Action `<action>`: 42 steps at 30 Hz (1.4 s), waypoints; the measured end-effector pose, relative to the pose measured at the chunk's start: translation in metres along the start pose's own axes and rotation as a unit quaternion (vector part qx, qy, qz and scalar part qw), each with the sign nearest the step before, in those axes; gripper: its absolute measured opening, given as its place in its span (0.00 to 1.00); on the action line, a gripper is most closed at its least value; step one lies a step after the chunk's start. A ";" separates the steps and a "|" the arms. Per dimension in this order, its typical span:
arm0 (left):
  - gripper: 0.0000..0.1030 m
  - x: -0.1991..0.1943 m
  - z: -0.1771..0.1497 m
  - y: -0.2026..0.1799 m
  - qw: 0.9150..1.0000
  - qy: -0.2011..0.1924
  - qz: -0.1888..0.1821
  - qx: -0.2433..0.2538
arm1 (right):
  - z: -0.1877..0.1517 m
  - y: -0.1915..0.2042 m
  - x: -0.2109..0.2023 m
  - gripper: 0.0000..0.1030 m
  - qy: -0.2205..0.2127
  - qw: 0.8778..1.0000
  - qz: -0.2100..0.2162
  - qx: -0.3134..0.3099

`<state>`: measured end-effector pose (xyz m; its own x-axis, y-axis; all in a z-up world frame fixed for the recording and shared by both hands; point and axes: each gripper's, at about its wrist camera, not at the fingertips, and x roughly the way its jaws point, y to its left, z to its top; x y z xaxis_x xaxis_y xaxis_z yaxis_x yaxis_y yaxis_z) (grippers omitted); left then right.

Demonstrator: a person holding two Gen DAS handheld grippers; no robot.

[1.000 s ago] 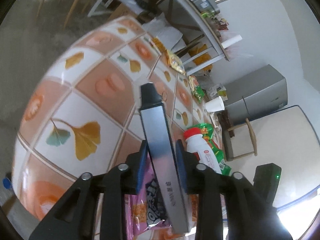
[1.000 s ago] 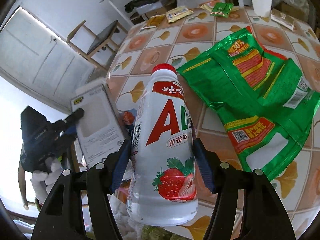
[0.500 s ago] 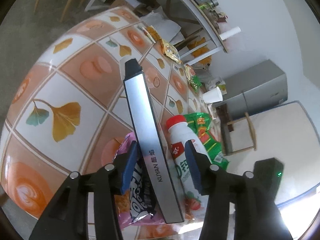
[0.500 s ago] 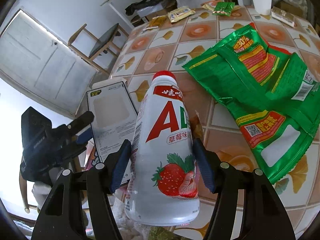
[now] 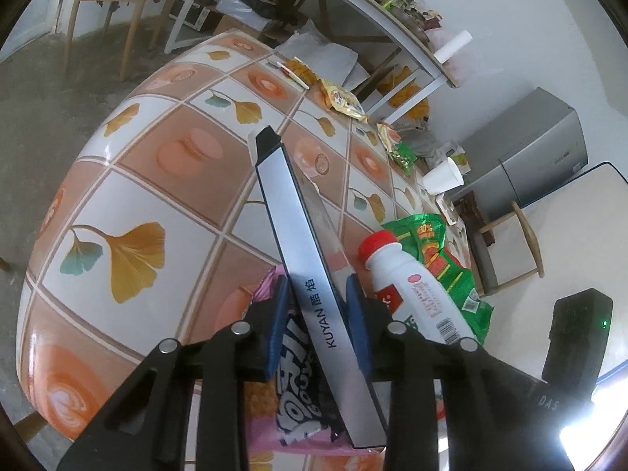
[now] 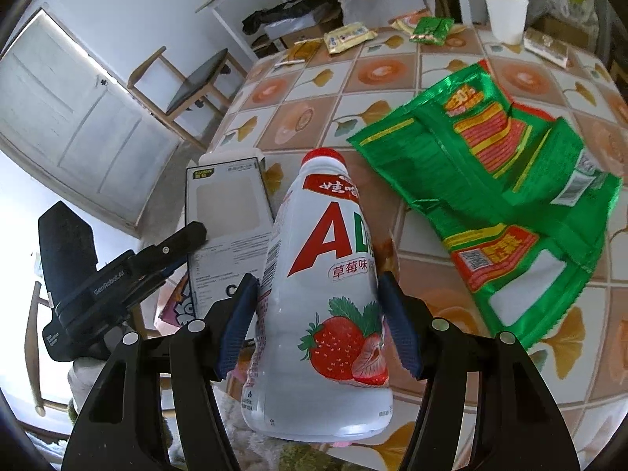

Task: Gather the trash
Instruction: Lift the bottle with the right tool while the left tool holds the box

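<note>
Left wrist view: I have the flat silver box (image 5: 314, 274) standing on edge between my left gripper (image 5: 318, 316) pads, its narrow printed side facing me and its far end reaching out over the tiled table (image 5: 157, 180). The jaws are closing on it; the blue pads sit at both of its faces and appear to touch them, so I read it as gripped. Just under the box, at the table's near edge, lies a pink snack wrapper (image 5: 290, 400), partly hidden by the box and my left pad.

Right of the box, my right gripper (image 6: 318, 327) is clamped on the white strawberry-drink bottle (image 6: 329, 286), pads pressed on both flanks, red cap pointing away from me, base nearest the camera. The bottle hangs tilted above the table, close beside the box but apart from it.

Beyond the bottle, on the side away from the box, a crumpled green snack bag (image 6: 502, 196) lies flat on the tiles. Farther past the box stand a white paper cup (image 6: 504, 10) and several small wrappers (image 6: 349, 35) near the table's far edge. A wooden chair (image 6: 192, 82) stands off the table beyond the box.
</note>
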<state>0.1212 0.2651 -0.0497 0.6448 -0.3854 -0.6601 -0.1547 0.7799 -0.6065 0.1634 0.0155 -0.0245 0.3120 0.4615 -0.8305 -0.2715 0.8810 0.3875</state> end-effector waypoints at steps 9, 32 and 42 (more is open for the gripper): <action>0.25 -0.016 -0.002 -0.007 1.000 -0.022 0.001 0.018 | 0.008 0.006 0.006 0.59 0.023 0.999 -0.026 -0.035; 0.22 -0.043 0.003 -0.012 0.997 -0.068 0.010 0.041 | 0.017 -0.007 0.005 0.59 0.010 1.000 0.002 0.013; 0.22 -0.058 0.005 -0.029 0.992 -0.097 0.023 0.074 | 0.019 -0.011 -0.013 0.59 -0.019 0.999 0.020 0.028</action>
<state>0.0920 0.2671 0.0082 0.7741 -0.2562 -0.5788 -0.0853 0.8638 -0.4965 0.1793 0.0022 -0.0106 0.3356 0.4995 -0.7987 -0.2331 0.8655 0.4434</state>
